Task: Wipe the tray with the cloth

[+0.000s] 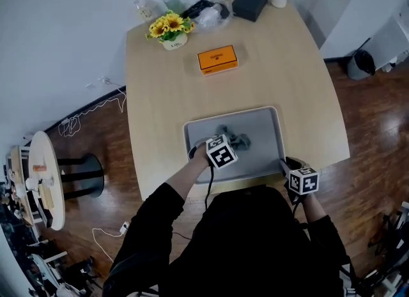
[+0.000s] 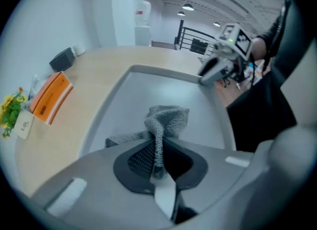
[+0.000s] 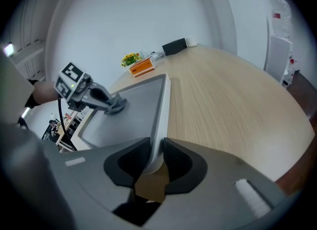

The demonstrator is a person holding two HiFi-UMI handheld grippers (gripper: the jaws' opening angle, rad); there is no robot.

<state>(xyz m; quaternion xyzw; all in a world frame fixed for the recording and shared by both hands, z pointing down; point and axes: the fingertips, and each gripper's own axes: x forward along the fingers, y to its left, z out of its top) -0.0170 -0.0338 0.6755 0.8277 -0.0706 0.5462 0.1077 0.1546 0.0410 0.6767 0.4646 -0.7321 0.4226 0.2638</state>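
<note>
The grey tray [image 1: 265, 126] sits at the 6 o'clock edge of the worktop [image 1: 160, 98], close to the person. The left tool [image 2: 158, 152] is pressed together on a fold of the grey cloth [image 2: 167, 117], which is bunched on the tray floor, slightly toward 7 o'clock of centre. The right tool [image 3: 154, 147] pinches the tray's rim at its 5 o'clock corner. An orange box [image 1: 217, 59] lies beyond the tray at 12 o'clock.

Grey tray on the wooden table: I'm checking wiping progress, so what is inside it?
Inside the grey rectangular tray sits one crumpled grey knitted cloth, pinched by the left gripper. The tray floor beneath cloth and gripper is hidden; the rest looks bare.
</note>
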